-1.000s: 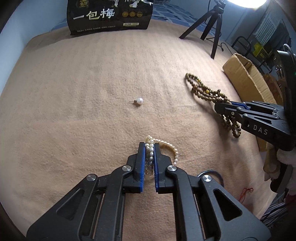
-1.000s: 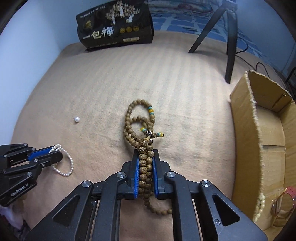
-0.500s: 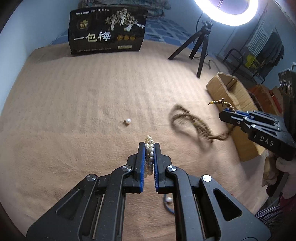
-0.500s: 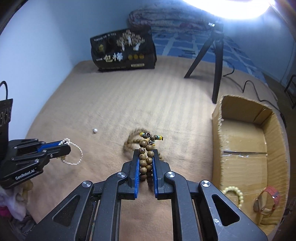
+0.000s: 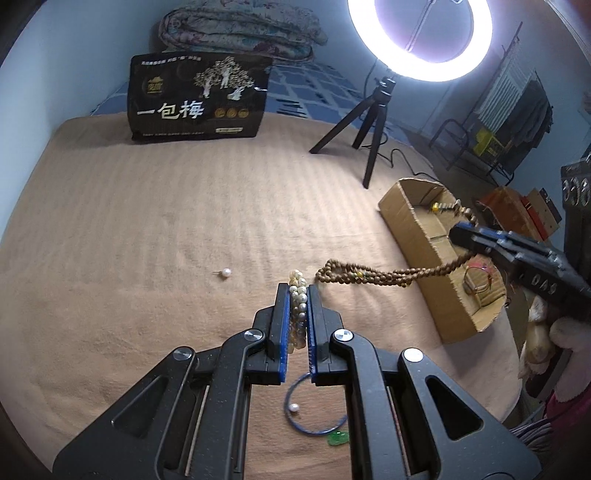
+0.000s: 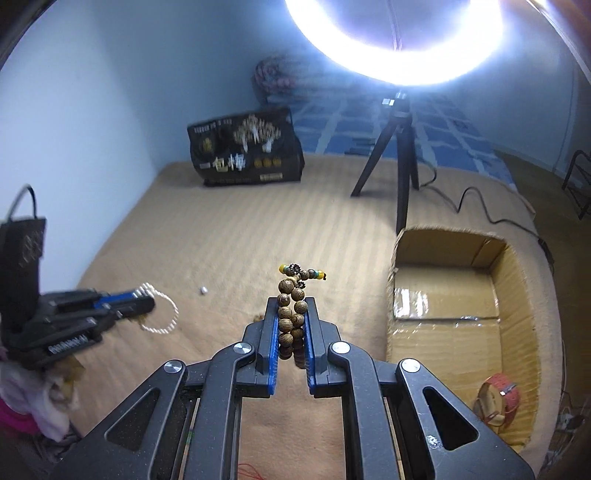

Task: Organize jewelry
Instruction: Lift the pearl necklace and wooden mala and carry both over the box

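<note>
Both strands lifted, cardboard box waiting

Left wrist view: left gripper (image 5: 298, 291) fingers are clenched on the pearl bracelet (image 5: 297, 295) at centre; a loose pearl (image 5: 226, 273) could be forgotten. Right wrist view: right gripper (image 6: 291, 306) grasps the wooden bead strand (image 6: 291, 295); its hanging tail may snag the cardboard box (image 6: 391, 295) wall, right.

— What sort of place is this?
— A bedroom at home. The work surface is a bed (image 5: 147, 236) under a tan blanket.
— What else shows it?
— A folded floral quilt (image 5: 240, 31) lies at the bed's far end, against the blue wall. Clothes hang on a rack (image 5: 524, 110) beyond the bed's right side.
— And the ring light (image 5: 417, 40)?
— On a tripod (image 5: 369, 129) standing on the bed.
</note>
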A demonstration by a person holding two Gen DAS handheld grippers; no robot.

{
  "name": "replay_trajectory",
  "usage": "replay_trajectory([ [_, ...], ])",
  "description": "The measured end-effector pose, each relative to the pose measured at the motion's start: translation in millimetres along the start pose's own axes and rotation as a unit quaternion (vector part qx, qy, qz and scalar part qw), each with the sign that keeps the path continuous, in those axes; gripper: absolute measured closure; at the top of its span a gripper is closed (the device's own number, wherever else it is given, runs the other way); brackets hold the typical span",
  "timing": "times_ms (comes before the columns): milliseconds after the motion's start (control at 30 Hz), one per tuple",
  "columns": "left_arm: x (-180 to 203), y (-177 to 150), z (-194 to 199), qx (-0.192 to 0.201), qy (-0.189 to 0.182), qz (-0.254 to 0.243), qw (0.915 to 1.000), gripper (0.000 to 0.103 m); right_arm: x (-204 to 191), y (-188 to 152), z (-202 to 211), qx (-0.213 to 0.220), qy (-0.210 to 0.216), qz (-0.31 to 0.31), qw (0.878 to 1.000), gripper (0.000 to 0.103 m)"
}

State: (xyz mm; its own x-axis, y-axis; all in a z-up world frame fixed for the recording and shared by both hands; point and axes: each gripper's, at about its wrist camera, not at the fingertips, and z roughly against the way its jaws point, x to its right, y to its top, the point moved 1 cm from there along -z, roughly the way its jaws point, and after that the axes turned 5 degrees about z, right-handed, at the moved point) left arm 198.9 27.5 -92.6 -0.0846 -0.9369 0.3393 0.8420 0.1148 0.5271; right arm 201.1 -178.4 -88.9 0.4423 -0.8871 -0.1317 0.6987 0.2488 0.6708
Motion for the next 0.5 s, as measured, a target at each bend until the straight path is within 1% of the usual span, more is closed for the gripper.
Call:
replay_trajectory([
  [300, 36.1, 0.6, 5.0, 0.008, -0.028, -0.021, 0.9993, 0.097, 9.6, 17.8, 47.4, 0.057, 0.007, -0.011, 0.998, 0.093],
  [500, 63.6, 3.2, 8.8, 0.017, -0.051, -0.033, 0.9980, 0.097, 21.8, 26.6, 87.2, 0.103, 0.010, -0.028, 0.994, 0.093],
])
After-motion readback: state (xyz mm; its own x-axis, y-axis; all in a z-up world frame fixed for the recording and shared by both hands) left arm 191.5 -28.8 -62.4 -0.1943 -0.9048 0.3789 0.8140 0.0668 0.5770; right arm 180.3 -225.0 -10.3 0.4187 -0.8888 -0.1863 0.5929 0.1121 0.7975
